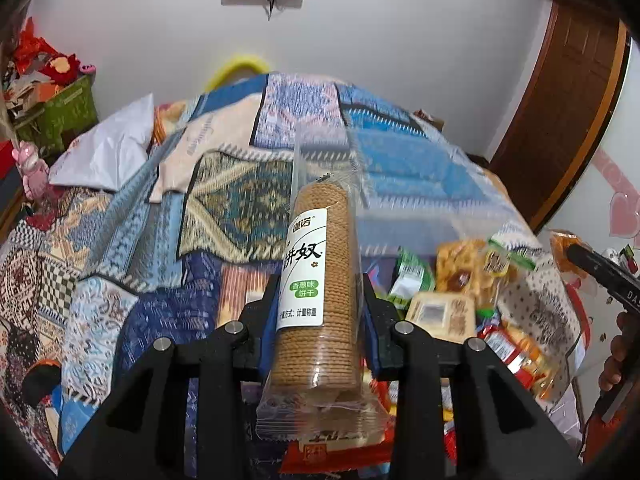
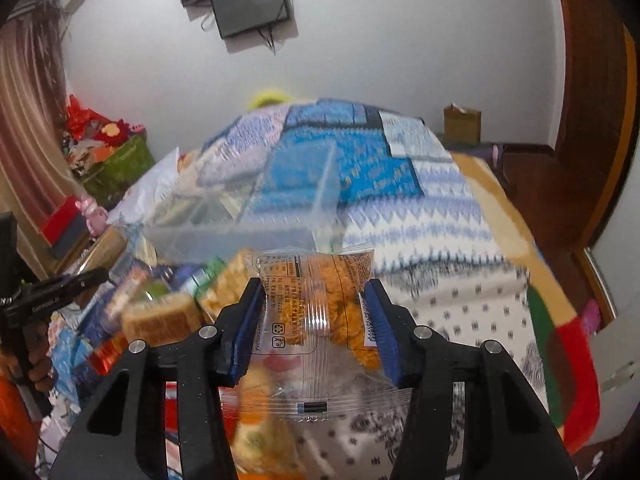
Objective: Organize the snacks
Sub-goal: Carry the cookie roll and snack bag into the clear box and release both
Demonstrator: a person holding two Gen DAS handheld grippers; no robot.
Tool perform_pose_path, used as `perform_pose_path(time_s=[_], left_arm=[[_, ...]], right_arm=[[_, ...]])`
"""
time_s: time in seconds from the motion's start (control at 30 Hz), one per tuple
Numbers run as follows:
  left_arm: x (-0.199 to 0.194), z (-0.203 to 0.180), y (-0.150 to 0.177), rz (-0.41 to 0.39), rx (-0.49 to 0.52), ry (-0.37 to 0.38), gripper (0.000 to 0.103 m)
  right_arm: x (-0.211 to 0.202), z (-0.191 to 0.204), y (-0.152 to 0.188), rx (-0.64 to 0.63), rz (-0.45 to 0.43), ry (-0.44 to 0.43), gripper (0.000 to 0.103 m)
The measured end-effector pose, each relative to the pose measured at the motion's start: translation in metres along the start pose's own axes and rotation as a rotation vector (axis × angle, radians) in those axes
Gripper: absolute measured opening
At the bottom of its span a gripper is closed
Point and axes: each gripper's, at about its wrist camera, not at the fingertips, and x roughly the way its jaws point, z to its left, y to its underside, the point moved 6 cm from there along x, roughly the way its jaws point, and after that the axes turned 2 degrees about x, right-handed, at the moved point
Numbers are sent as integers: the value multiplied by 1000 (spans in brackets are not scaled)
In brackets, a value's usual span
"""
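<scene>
In the left wrist view, the left gripper [image 1: 320,300] is clenching a long clear-wrapped sleeve of round biscuits [image 1: 320,280], with the blue-padded fingers [image 1: 269,312] pressing on its lower half from both sides. The sleeve is standing up along the line of the fingers, its crimped end hanging toward the camera and its top reaching out over the patterned bedspread [image 1: 120,220]. Below and to the right, the snack pile [image 1: 460,292] is lying on the bed, and past it a clear plastic bin [image 1: 400,184] is showing faintly. At the right edge the right gripper [image 1: 600,276] is poking into view.

In the right wrist view, the right gripper [image 2: 316,312] is grasping a clear packet of orange crispy snacks [image 2: 320,300], the fingers [image 2: 384,332] pinching the packet across its width while its loose lower end is sagging beneath them. The clear plastic bin [image 2: 248,216] is sitting just beyond the packet on the bed, with the snack pile [image 2: 160,312] to the left. The left gripper [image 2: 52,292] is showing at the left edge.

Both packs are probably being carried toward the bin. The sleeve is tall and held low, so a quick swing could make it pivot or slip through the slick wrapper. Squeezing harder would likely crack biscuits. The soft packet could slide out by its film, and the two loads may collide over the narrow bin.
</scene>
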Motion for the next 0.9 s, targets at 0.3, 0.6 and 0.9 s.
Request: perform_pose_path(time_s=[0.3, 0.6, 0.9], left_arm=[[6, -12, -34, -50, -11, 33, 35], [37, -21, -69, -58, 0, 47, 35], [82, -26, -92, -13, 17, 39, 35]], right_arm=[[7, 28, -39, -72, -74, -12, 48], [45, 46, -61, -112, -59, -36, 48], [90, 49, -70, -149, 12, -16, 48]])
